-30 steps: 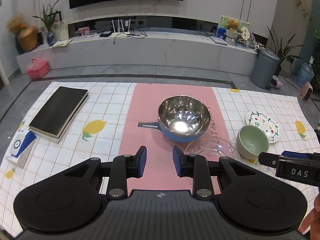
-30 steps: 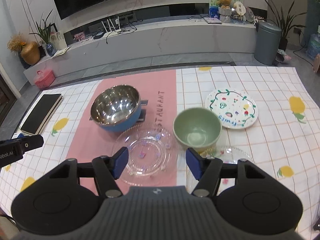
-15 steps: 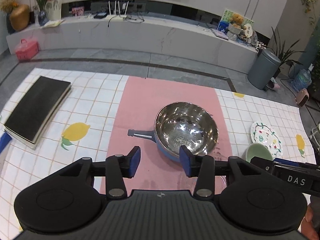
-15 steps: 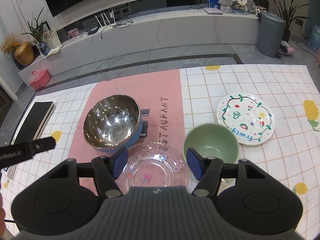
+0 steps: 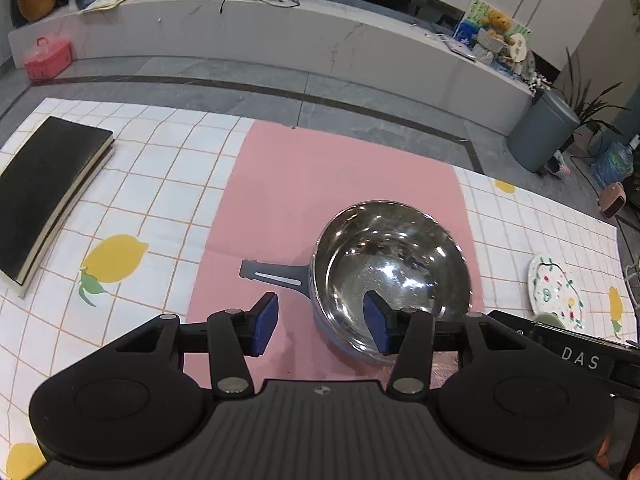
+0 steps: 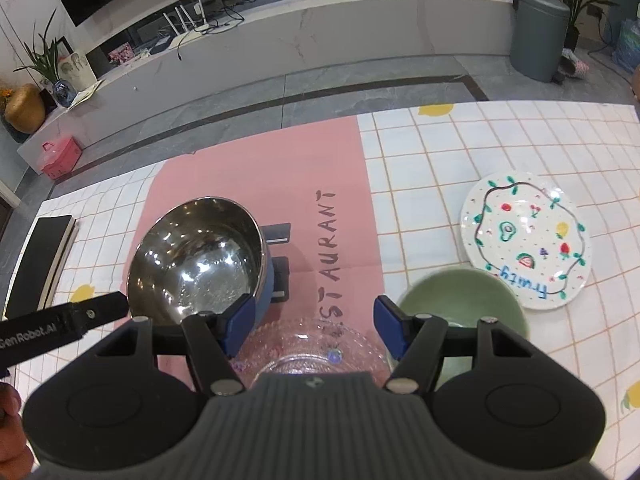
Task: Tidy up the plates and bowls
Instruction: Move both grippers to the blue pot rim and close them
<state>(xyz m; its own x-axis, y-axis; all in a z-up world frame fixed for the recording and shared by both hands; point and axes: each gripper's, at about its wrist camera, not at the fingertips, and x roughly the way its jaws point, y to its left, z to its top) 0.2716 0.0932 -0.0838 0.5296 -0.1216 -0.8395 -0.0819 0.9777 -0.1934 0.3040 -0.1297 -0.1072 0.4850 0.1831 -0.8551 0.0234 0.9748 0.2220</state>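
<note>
While angled down, left hand-held gripper [image 5: 322, 324] straddles steel bowl [image 5: 390, 272] rim

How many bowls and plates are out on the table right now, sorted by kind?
Bowls: 2, the steel bowl with a blue outside and the green bowl.
Plates: 2, the white plate painted with fruit and the clear glass plate.
Total: 4 dishes. Any further dish hidden below the gripper bodies cannot be ruled out.
</note>
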